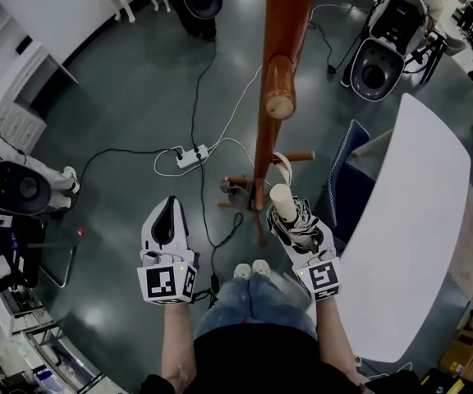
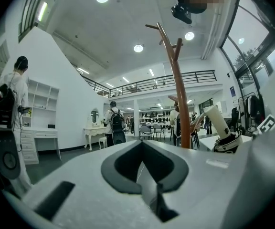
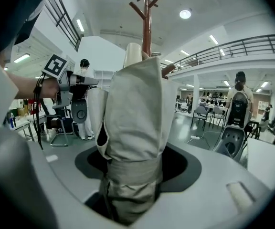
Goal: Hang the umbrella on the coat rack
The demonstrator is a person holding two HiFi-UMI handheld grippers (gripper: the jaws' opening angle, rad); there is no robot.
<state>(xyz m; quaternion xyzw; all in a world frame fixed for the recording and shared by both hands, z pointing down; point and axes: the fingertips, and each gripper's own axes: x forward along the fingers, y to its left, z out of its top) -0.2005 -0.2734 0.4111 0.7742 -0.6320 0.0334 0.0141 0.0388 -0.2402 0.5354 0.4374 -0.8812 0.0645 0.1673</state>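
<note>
Grey open-plan floor lies below. My right hand-held gripper [image 1: 292, 224] clamps the folded umbrella [image 3: 135, 113] upright, handle end up, I judge for lifting it toward a peg of the coat rack [image 1: 268, 130] just ahead. My left hand-held gripper [image 1: 168, 208] stays out of it, closed and empty.

White table [image 1: 421, 220], blue chair [image 1: 345, 171], power strip [image 1: 192, 156]
</note>
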